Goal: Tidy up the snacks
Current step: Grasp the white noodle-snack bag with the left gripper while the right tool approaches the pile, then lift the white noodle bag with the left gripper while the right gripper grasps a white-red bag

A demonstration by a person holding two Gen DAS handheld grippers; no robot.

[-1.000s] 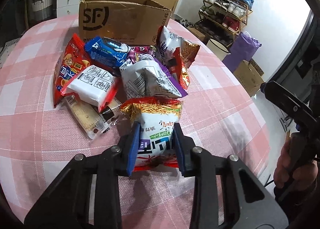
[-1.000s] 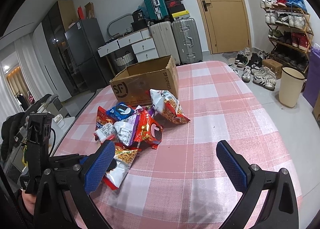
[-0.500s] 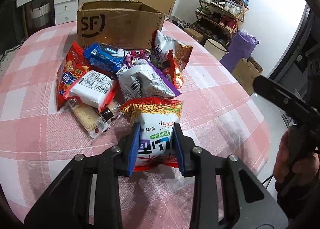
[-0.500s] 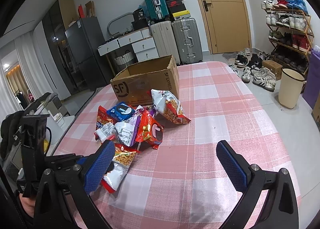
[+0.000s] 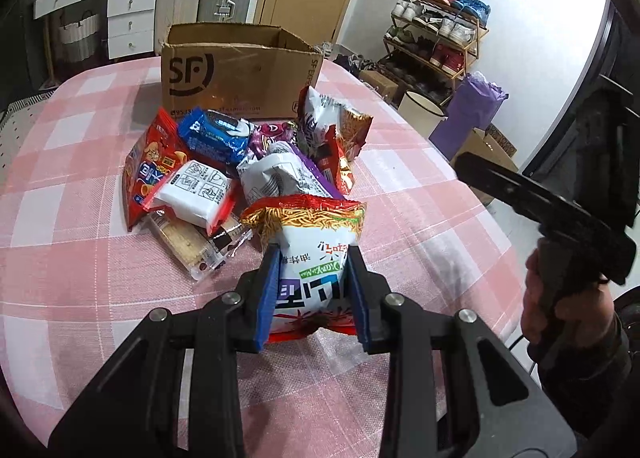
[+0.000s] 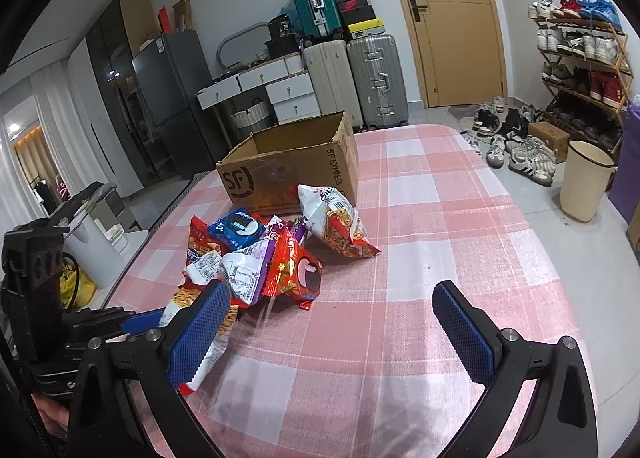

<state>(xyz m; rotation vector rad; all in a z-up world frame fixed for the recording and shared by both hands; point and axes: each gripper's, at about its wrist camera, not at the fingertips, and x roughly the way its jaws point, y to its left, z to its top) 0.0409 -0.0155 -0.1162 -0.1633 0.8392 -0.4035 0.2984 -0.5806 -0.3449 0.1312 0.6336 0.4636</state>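
Note:
My left gripper (image 5: 312, 290) is shut on a white and red noodle snack bag (image 5: 310, 250) at the near edge of a snack pile (image 5: 248, 169) on the pink checked table. The same bag shows in the right wrist view (image 6: 200, 354), partly behind my right gripper's left finger. An open SF cardboard box (image 5: 236, 77) stands behind the pile, also seen in the right wrist view (image 6: 296, 165). My right gripper (image 6: 328, 326) is open and empty, above bare tablecloth to the right of the pile (image 6: 272, 254).
The table (image 6: 440, 217) has its edges close on the right and near side. Suitcases (image 6: 360, 73), drawers, a fridge and a shoe rack (image 6: 580, 57) stand around the room. A cream bin (image 6: 584, 177) is on the floor at right.
My left gripper has lifted the noodle bag slightly and tilted toward the box. The right gripper has shifted a little closer to the pile, still open.

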